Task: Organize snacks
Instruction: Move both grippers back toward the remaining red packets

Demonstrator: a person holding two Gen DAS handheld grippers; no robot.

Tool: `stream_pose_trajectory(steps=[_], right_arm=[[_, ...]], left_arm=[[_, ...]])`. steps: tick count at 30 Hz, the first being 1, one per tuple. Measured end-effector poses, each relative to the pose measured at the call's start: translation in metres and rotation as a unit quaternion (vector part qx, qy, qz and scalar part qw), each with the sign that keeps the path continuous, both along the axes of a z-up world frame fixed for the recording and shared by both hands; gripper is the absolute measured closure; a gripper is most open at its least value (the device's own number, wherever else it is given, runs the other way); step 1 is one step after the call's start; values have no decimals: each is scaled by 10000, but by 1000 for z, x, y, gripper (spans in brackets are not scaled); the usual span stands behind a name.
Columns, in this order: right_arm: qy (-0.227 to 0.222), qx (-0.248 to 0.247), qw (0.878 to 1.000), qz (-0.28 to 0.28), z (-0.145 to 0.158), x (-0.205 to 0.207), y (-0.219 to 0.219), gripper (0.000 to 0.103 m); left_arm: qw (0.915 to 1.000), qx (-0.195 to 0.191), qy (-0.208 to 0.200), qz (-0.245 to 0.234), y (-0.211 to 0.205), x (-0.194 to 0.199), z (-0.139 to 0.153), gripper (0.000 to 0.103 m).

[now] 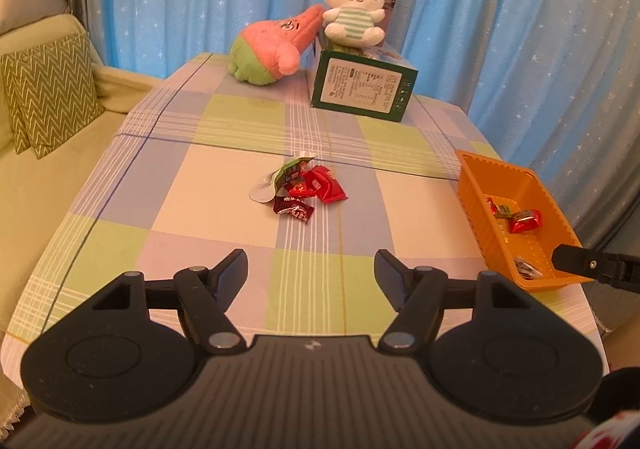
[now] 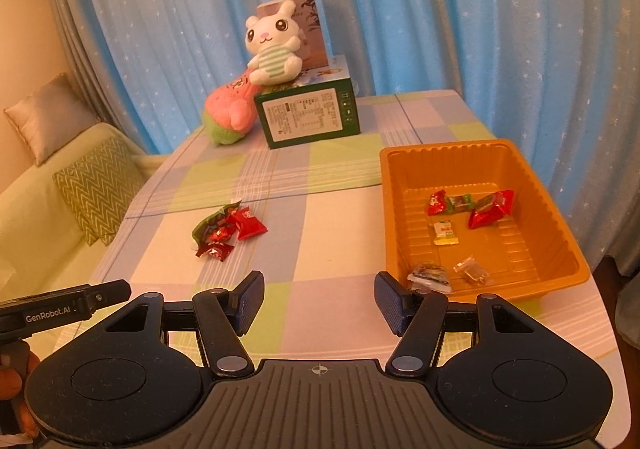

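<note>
A small heap of wrapped snacks (image 1: 298,189) lies mid-table: red packets, a dark red one and a green-and-silver wrapper; the right wrist view shows the heap (image 2: 226,231) at centre left. An orange tray (image 2: 404,185) on the right holds several snacks, red packets (image 2: 490,207) at the back and pale ones near the front. In the left wrist view the tray (image 1: 480,209) sits at the right edge. My left gripper (image 1: 311,269) stands open, short of the heap, nothing between its fingers. My right gripper (image 2: 319,291) is open and empty, left of the tray's near corner.
A green box (image 1: 362,89) stands at the back of the checked tablecloth (image 1: 200,201) with a white bunny plush (image 1: 354,7) on top and a pink-green plush (image 1: 272,47) beside it. A sofa with a zigzag cushion (image 1: 48,89) lies left. Blue curtains hang behind.
</note>
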State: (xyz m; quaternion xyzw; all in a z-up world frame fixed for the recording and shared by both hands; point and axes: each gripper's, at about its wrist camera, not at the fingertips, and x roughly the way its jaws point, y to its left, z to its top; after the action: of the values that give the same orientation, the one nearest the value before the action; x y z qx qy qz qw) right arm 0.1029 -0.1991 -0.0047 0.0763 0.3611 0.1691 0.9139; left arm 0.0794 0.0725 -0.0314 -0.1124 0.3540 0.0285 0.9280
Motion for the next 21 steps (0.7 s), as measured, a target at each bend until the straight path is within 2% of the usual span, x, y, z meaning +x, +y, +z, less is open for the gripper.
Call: stream_pose_trajectory(steps=[14, 18, 21], right_arm=[[17, -187, 9995, 240, -43, 64, 43, 42], [52, -247, 9991, 335, -62, 85, 57, 42], [116, -277, 9990, 343, -76, 99, 62, 44]], left_arm=[[9988, -340, 296, 172, 16, 75, -50, 45], [9978, -494, 410, 150, 19, 99, -73, 54], [9969, -606, 496, 77, 20, 115, -89, 56]])
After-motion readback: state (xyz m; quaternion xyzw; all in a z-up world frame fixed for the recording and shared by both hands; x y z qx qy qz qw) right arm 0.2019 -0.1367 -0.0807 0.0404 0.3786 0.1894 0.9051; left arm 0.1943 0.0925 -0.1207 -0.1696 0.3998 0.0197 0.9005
